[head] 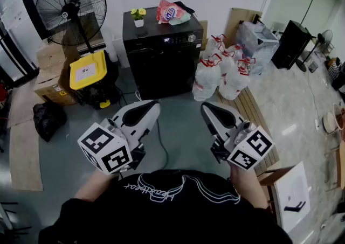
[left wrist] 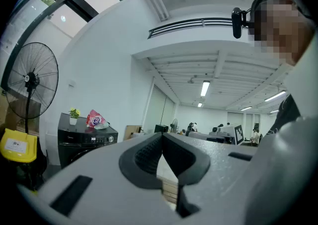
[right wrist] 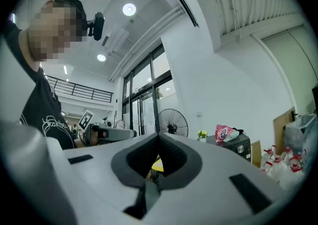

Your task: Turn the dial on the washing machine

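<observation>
The black washing machine (head: 161,57) stands against the far wall, with its silver dial (head: 191,37) at the right end of the control strip. Both grippers are held low in front of me, well short of the machine. My left gripper (head: 155,105) is shut and holds nothing; my right gripper (head: 205,108) is also shut and empty. In the left gripper view the jaws (left wrist: 162,136) meet at the tip, and the machine (left wrist: 84,150) with its dial (left wrist: 111,139) lies far off to the left. The right gripper view shows the closed tip (right wrist: 159,135) and the dial (right wrist: 240,148) at the right.
A pink packet (head: 171,12) and a small potted plant (head: 138,16) sit on top of the machine. A standing fan (head: 70,6), a yellow-lidded bin (head: 88,69) and cardboard boxes (head: 49,73) are to its left. Tied white bags (head: 221,73) and a wooden pallet (head: 253,111) are to its right.
</observation>
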`<move>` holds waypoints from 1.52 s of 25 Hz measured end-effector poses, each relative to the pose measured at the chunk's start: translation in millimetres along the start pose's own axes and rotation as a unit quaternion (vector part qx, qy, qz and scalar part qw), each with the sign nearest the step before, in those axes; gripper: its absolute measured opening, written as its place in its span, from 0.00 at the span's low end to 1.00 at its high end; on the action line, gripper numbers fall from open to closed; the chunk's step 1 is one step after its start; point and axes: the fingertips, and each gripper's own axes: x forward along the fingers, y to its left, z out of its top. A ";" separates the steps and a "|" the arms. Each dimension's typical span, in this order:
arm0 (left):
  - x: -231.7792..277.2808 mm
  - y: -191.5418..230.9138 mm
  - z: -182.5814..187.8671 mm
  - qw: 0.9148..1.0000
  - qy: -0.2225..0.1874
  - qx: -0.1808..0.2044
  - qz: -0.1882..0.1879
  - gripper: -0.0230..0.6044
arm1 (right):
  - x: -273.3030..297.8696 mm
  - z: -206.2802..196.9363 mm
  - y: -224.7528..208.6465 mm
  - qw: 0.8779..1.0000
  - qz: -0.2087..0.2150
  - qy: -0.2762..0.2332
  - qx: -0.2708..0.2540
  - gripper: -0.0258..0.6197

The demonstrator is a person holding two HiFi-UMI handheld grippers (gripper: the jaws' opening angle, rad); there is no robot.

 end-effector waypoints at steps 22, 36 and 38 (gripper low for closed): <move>28.1 -1.5 -11.0 1.000 0.012 -0.004 -0.009 0.04 | -22.6 -4.3 -35.1 0.997 -0.063 0.007 -0.033 0.38; 67.1 21.4 -23.3 0.999 0.033 -0.019 -0.028 0.04 | -22.8 -21.3 -84.0 0.992 -0.115 0.036 -0.037 0.56; 76.8 27.3 -25.5 0.999 0.036 -0.023 -0.031 0.04 | -20.6 -24.3 -94.9 0.991 -0.122 0.039 -0.037 0.57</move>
